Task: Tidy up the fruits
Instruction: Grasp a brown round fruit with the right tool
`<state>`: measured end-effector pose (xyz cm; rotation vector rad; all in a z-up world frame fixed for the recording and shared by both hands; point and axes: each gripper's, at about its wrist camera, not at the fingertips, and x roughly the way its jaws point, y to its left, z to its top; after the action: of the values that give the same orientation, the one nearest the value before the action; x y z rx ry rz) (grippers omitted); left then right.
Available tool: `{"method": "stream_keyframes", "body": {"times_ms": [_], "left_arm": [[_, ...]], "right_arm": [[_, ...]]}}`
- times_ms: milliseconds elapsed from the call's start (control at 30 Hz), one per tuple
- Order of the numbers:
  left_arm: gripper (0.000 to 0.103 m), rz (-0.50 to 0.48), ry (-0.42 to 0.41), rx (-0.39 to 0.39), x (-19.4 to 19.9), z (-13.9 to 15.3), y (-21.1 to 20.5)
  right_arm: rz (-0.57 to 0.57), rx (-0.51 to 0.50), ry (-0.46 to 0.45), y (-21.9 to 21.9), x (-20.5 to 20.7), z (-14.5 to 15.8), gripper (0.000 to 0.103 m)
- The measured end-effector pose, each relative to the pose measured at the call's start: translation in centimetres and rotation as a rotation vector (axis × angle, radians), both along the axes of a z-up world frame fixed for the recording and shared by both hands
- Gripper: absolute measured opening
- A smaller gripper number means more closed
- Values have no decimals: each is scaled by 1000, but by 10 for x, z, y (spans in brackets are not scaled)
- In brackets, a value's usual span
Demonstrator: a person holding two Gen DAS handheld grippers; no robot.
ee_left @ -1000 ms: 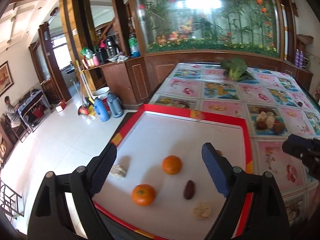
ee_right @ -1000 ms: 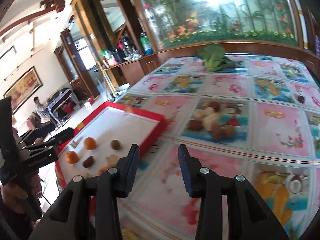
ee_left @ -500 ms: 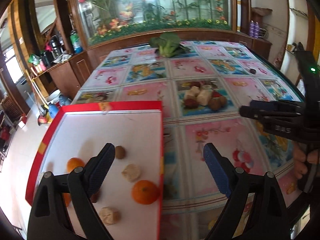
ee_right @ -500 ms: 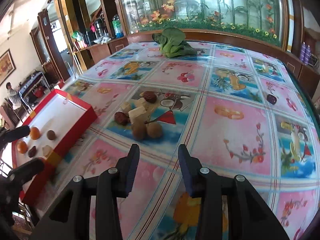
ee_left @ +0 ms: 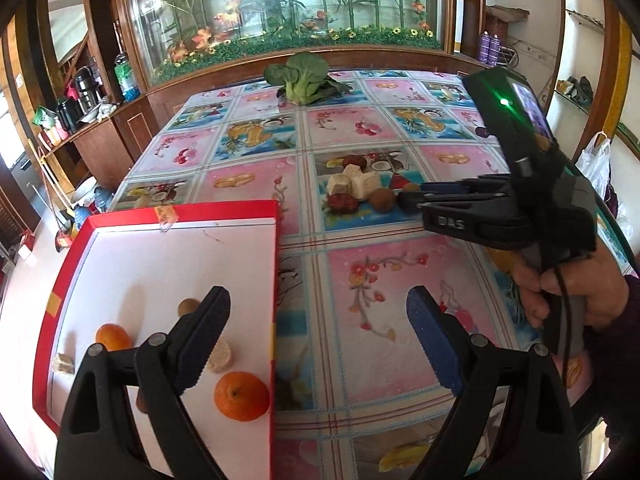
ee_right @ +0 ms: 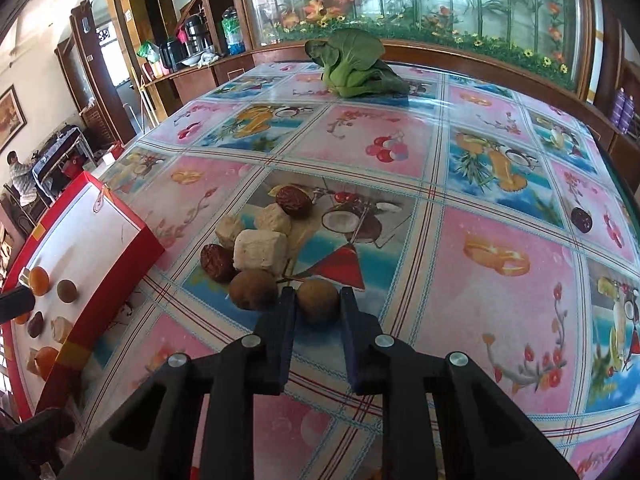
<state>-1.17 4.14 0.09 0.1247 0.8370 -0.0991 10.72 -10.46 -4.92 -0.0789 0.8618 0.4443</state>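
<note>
A red-rimmed white tray (ee_left: 176, 216) (ee_right: 136, 232) sits on the table's left side and holds oranges (ee_left: 241, 397), brown fruits and pale chunks. A pile of fruit lies on the tablecloth: two red dates (ee_right: 294, 200), pale chunks (ee_right: 262, 251) and two round brown fruits (ee_right: 253, 289). My right gripper (ee_right: 318, 300) is low on the table with its fingers around the right-hand brown fruit (ee_right: 319, 299), jaws not closed on it. It shows in the left wrist view (ee_left: 416, 198) beside the pile. My left gripper (ee_left: 316, 332) is open and empty over the tray's right edge.
A green leafy vegetable (ee_left: 303, 77) (ee_right: 354, 65) lies at the table's far end before an aquarium wall. One dark fruit (ee_right: 581, 219) sits alone at the right. A counter with bottles and flasks stands at the far left.
My right gripper has moved forward and down across the table to the fruit pile and now straddles a brown fruit. My left gripper has swung right, off the tray's middle toward its right edge.
</note>
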Motion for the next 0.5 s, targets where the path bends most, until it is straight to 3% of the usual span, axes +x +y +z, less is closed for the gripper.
{"method": "stream_keyframes", "body": {"times_ms": [133, 400, 500], "left_arm": [[90, 1, 14, -18, 17, 0, -7], [90, 3, 47, -58, 60, -13, -34], [69, -2, 76, -75, 78, -23, -45]], "right_arm": [[-12, 59, 15, -16, 6, 3, 20], [-154, 206, 6, -79, 22, 21, 20], [-188, 248, 19, -91, 23, 23, 20]]}}
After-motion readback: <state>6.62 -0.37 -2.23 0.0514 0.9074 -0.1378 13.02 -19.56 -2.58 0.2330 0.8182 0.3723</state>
